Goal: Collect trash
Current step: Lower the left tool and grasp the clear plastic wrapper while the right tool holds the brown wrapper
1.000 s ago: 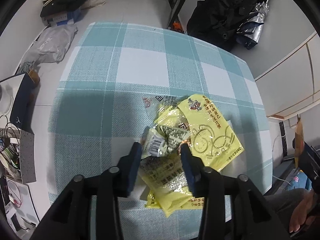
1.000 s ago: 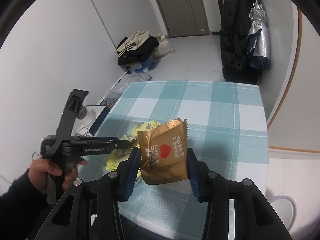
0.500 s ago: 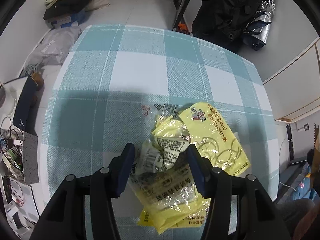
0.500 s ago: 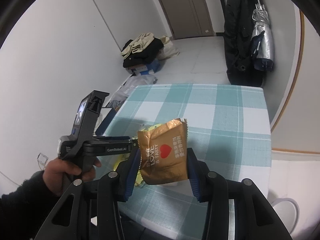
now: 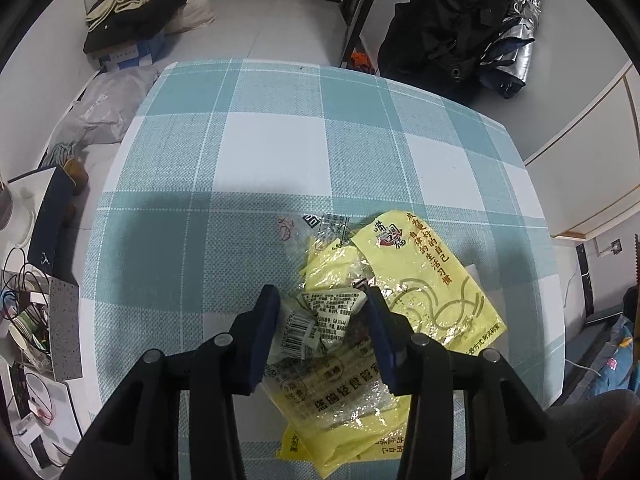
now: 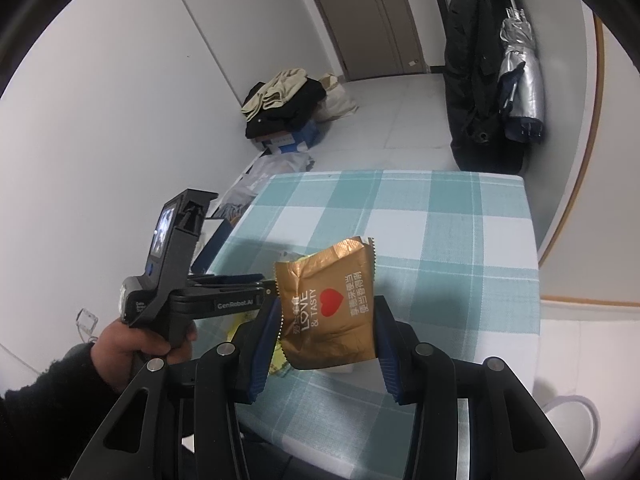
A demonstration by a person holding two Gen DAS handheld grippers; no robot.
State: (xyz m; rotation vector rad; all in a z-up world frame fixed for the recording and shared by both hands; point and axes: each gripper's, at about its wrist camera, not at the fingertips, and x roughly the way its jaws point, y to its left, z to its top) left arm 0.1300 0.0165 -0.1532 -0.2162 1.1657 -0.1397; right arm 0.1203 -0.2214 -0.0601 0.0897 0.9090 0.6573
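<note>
My left gripper [image 5: 322,306] is shut on a crumpled clear wrapper with white label and barcode [image 5: 320,320], held above a pile of yellow snack bags [image 5: 424,280] on the teal checked table [image 5: 240,160]. A clear printed wrapper [image 5: 320,226] lies at the pile's far edge. My right gripper [image 6: 326,312] is shut on a gold "LOVE & TASTY" packet [image 6: 328,304], held upright in the air over the table's near edge. The left gripper and the hand holding it also show in the right wrist view [image 6: 224,300].
The table [image 6: 400,220] stands near a white wall. On the floor are a clothes pile on a box [image 6: 286,112], a grey plastic bag [image 5: 104,104] and clutter with cables [image 5: 28,308]. A black backpack and silver umbrella [image 6: 492,80] hang at the right. A white bin rim [image 6: 572,420] shows low right.
My left gripper has lifted and drawn back with the crumpled wrapper between its fingers. My right gripper has risen a little with the gold packet.
</note>
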